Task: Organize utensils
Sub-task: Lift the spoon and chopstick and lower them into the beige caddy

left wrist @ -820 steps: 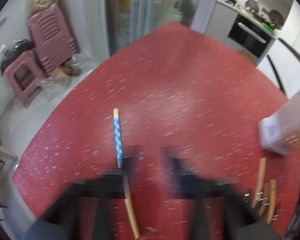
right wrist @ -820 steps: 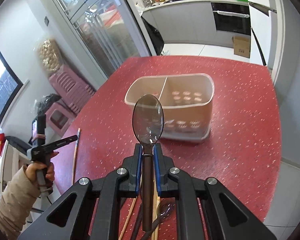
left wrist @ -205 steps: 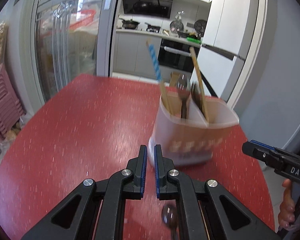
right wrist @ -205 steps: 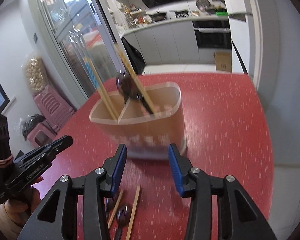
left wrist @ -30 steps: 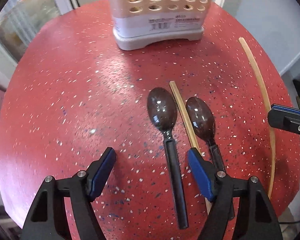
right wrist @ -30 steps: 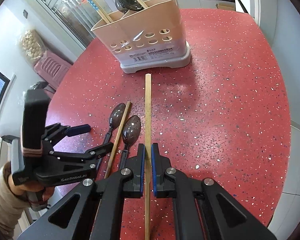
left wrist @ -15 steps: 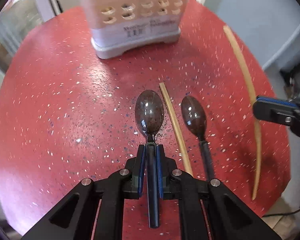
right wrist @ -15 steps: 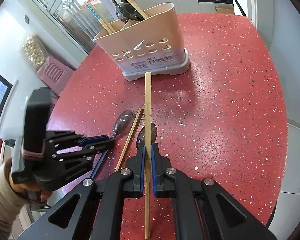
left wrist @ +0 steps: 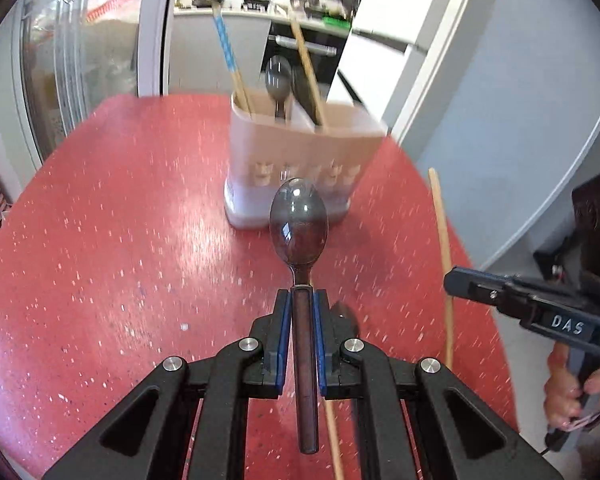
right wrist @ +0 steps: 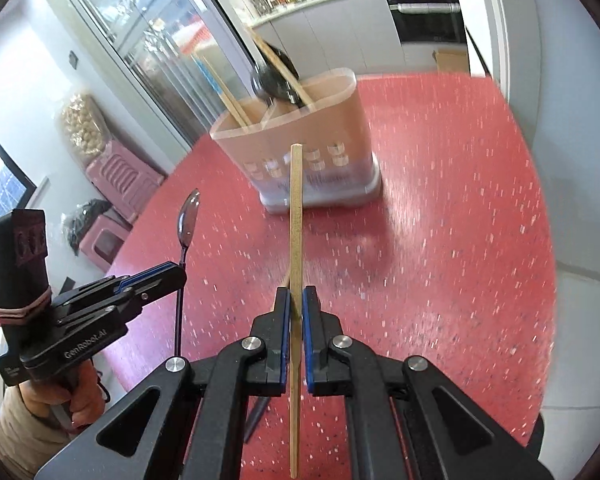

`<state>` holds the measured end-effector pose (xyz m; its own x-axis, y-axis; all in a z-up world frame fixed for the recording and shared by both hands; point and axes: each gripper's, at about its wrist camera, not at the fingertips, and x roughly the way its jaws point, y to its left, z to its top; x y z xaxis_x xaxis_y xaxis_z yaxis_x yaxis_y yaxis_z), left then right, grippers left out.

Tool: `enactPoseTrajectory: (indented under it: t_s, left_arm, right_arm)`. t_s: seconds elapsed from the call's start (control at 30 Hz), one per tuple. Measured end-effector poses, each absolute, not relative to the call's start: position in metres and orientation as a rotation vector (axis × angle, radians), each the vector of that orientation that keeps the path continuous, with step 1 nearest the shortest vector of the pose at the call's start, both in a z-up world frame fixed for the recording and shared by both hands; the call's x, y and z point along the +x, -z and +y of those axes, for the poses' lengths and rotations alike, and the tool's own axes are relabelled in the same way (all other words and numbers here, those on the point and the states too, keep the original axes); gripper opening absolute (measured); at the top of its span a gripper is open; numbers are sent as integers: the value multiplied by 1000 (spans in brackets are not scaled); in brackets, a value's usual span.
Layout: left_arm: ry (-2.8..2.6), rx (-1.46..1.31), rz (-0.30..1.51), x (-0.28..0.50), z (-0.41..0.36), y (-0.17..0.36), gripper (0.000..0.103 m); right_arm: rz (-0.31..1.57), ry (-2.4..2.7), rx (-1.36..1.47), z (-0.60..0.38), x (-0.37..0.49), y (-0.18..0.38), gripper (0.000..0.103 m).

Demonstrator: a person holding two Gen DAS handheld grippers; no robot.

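My left gripper (left wrist: pixel 300 300) is shut on the handle of a dark spoon (left wrist: pixel 299 220), held above the red table with its bowl pointing at the beige utensil holder (left wrist: pixel 300 156). My right gripper (right wrist: pixel 296 300) is shut on a wooden chopstick (right wrist: pixel 295 208), also lifted and pointing at the holder (right wrist: pixel 300 148). The holder stands upright with chopsticks and dark spoons in its two compartments. The left gripper with its spoon (right wrist: pixel 188 216) shows in the right wrist view; the right gripper (left wrist: pixel 460 280) with the chopstick (left wrist: pixel 440 216) shows in the left wrist view.
On the red table (left wrist: pixel 100 240) below my left gripper lie another dark spoon (left wrist: pixel 346 314) and a wooden chopstick (left wrist: pixel 334 432). Pink stools (right wrist: pixel 120 176) stand on the floor at the left. The table edge drops off at the right (right wrist: pixel 548 240).
Both grippers have risen from the table and tilted up towards the holder, the left with the spoon, the right with the chopstick. One second ago the left gripper was open over the spoon.
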<state>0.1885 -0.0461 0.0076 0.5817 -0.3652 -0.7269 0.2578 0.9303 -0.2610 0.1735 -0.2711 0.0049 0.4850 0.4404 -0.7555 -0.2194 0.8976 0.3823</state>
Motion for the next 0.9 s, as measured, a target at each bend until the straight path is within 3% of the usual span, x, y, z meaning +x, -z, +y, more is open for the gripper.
enactPoseTrajectory:
  t_s: [0.47, 0.9]
  left_arm:
    - [340, -188, 653, 231, -17, -104, 39]
    - [285, -217, 517, 318, -27, -116, 39]
  right_arm:
    - [760, -375, 217, -256, 243, -98, 7]
    - [569, -312, 153, -240, 336, -138, 6]
